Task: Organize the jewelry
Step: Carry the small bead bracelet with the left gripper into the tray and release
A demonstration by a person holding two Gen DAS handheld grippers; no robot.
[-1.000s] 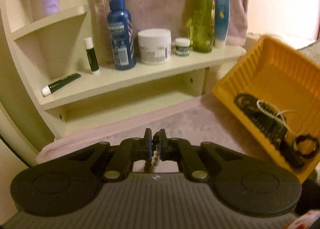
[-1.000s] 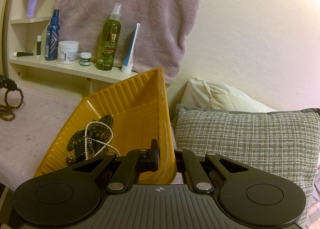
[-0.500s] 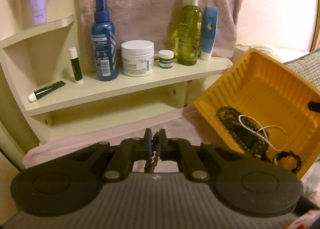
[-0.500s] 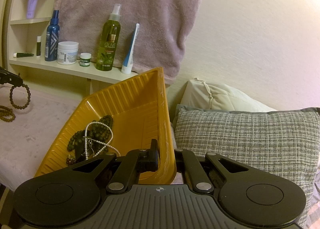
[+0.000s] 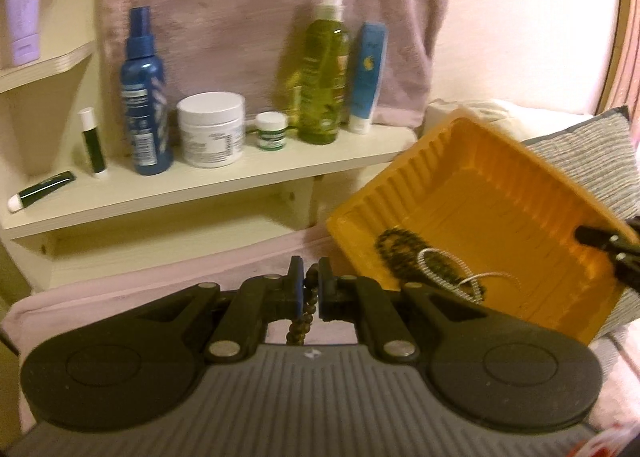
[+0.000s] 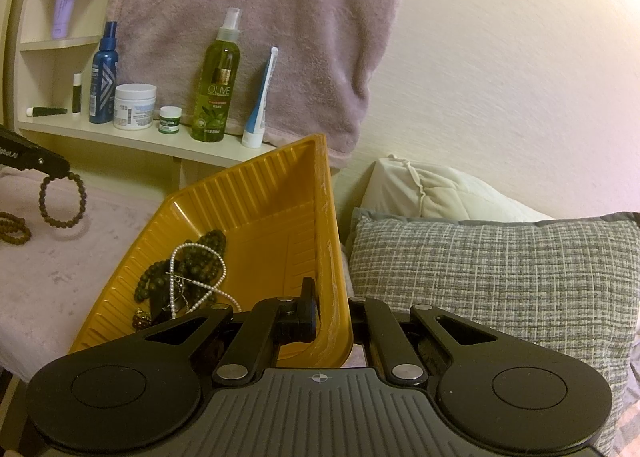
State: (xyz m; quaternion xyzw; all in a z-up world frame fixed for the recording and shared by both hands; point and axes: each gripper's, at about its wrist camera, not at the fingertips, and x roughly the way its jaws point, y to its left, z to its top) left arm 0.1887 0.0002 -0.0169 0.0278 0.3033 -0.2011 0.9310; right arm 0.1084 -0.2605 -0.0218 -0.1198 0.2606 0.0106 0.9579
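My left gripper [image 5: 310, 289] is shut on a brown bead bracelet [image 5: 302, 317], which hangs as a loop [image 6: 62, 199] above the pink bedcover, left of the tray. My right gripper [image 6: 334, 321] is shut on the rim of a yellow tray [image 6: 256, 213] and holds it tilted. The tray also shows in the left wrist view [image 5: 500, 193]. In it lie dark bead strands [image 6: 184, 265] and a pearl string [image 6: 192, 281]. Another brown bead strand [image 6: 14, 229] lies on the bedcover at far left.
A cream shelf [image 5: 208, 181] behind holds a blue spray bottle [image 5: 144, 93], a white jar [image 5: 211, 129], a green bottle [image 5: 324, 69] and tubes. A pink towel [image 6: 256, 17] hangs on the wall. A grey checked pillow [image 6: 492, 277] lies right of the tray.
My left gripper has lifted the bracelet off the bedcover and carried it right, toward the tray. The right gripper and the tray have stayed still.
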